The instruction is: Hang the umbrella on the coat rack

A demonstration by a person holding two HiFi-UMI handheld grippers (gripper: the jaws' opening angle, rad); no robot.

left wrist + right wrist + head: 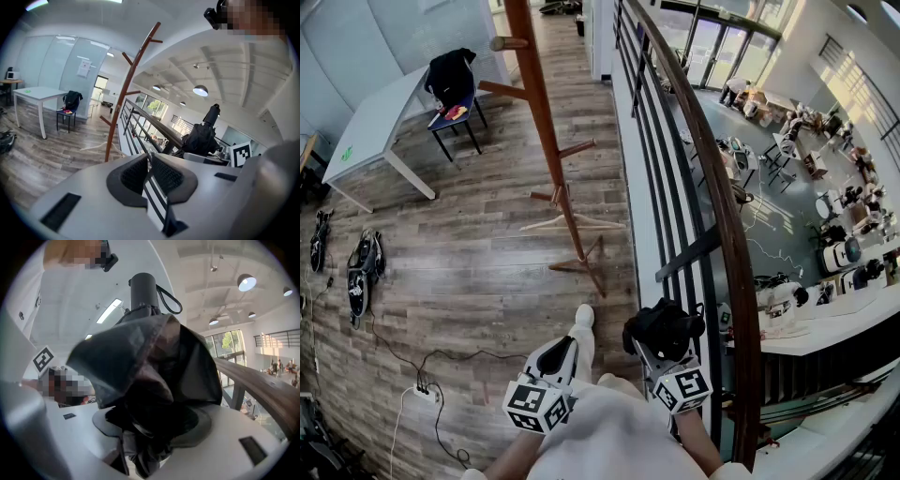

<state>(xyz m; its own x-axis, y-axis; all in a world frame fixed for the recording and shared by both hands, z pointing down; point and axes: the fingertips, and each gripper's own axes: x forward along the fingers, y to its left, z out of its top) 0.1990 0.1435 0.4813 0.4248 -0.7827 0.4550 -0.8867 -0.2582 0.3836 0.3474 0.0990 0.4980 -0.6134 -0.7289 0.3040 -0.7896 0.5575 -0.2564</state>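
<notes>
Wood-plank flooring (469, 262) held one coat rack (546, 122), one white table (370, 131) and one chair (455, 112), with one railing (712, 187) at the right. Of the two grippers, the left gripper (149, 158) had its jaws together on nothing, while the right gripper (154, 427) was clamped on the single folded black umbrella (150, 366), well apart from the rack.

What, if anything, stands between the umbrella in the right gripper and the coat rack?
Nothing visible does. Only bare floor lies between the umbrella and the coat rack; the railing runs alongside at the right.
</notes>
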